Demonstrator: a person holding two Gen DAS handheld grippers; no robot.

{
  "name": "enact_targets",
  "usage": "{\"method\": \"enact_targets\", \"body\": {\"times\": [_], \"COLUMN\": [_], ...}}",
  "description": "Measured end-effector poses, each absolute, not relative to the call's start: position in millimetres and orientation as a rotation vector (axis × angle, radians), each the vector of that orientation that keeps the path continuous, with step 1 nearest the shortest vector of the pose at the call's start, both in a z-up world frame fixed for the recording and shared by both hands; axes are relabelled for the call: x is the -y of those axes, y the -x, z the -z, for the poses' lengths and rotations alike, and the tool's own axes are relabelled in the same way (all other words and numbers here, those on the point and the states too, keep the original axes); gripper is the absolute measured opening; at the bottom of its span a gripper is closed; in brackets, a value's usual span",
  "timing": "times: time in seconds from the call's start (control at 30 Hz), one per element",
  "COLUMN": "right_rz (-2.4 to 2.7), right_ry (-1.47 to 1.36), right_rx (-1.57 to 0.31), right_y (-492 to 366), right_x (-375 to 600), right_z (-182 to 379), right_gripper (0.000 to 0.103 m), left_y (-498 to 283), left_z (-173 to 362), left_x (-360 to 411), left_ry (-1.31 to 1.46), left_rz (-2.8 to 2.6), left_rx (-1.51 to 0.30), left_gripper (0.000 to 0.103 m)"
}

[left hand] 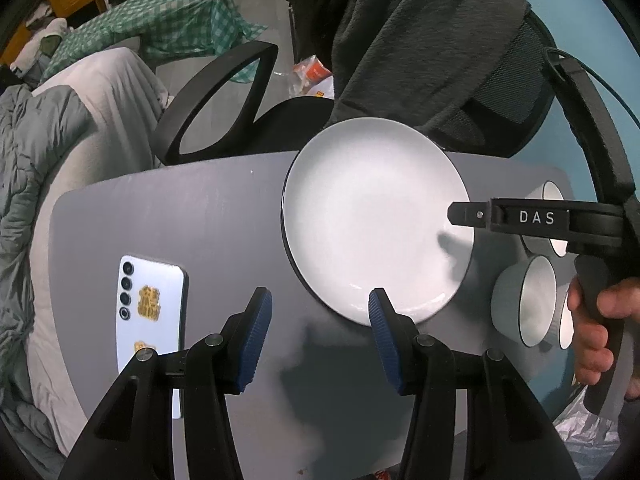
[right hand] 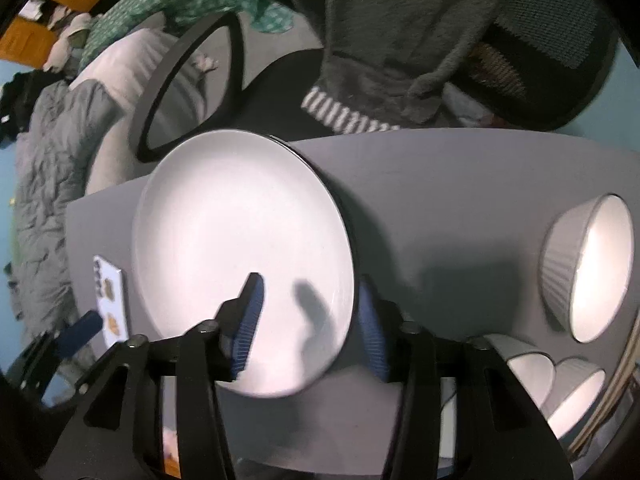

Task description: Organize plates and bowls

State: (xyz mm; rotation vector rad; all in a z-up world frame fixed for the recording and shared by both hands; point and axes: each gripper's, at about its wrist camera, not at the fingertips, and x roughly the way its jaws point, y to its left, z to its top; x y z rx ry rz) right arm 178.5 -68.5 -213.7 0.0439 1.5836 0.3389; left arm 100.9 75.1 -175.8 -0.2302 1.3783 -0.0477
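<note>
A white phone [left hand: 150,320] lies at the grey table's [left hand: 224,216] left end, beside the left gripper [left hand: 318,312], jaws spread wide over bare tabletop. At centre, the white plate [right hand: 240,256] tilts off the surface, its right rim between the right gripper's [right hand: 312,320] spread jaws; whether they pinch it is unclear. Ribbed white bowls [right hand: 588,268] cluster at right

In the left wrist view the plate [left hand: 376,220] lies on the table [left hand: 200,216] at frame centre. The phone [left hand: 150,320] lies lower left, and the bowls [left hand: 528,300] cluster at the right edge. An office chair [left hand: 224,96] stands behind the table.
</note>
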Motion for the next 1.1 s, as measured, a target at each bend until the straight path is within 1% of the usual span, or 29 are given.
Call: {"method": "enact_targets", "body": {"times": [0.33, 0.73, 0.97, 1.1], "right_rz": [-0.337, -0.289, -0.253, -0.256], "right_ry": [-0.08, -0.115, -0.147, -0.162], "right_rx": [-1.531, -1.483, -1.494, -1.51], "right_y": [-145.5, -100.4, -87.1, -87.9], "right_x": [90.5, 172.5, 228.3, 253.4], "right_z": [195.4, 170.0, 175.9, 185.8], "right_gripper": [0.054, 0.058, 0.058, 0.058], "left_y": [-79.8, -67.0, -72.2, -80.3], "left_z": [163.4, 158.1, 160.0, 167.0], "left_x": [-61.3, 4.7, 51.1, 72.1], "left_ry": [0.246, 0.213, 0.186, 0.193], "left_rz": [0.086, 0.173, 0.209, 0.218], "left_rx": [-1.374, -1.409, -1.42, -1.44], "left_gripper": [0.052, 0.053, 0.065, 0.065]}}
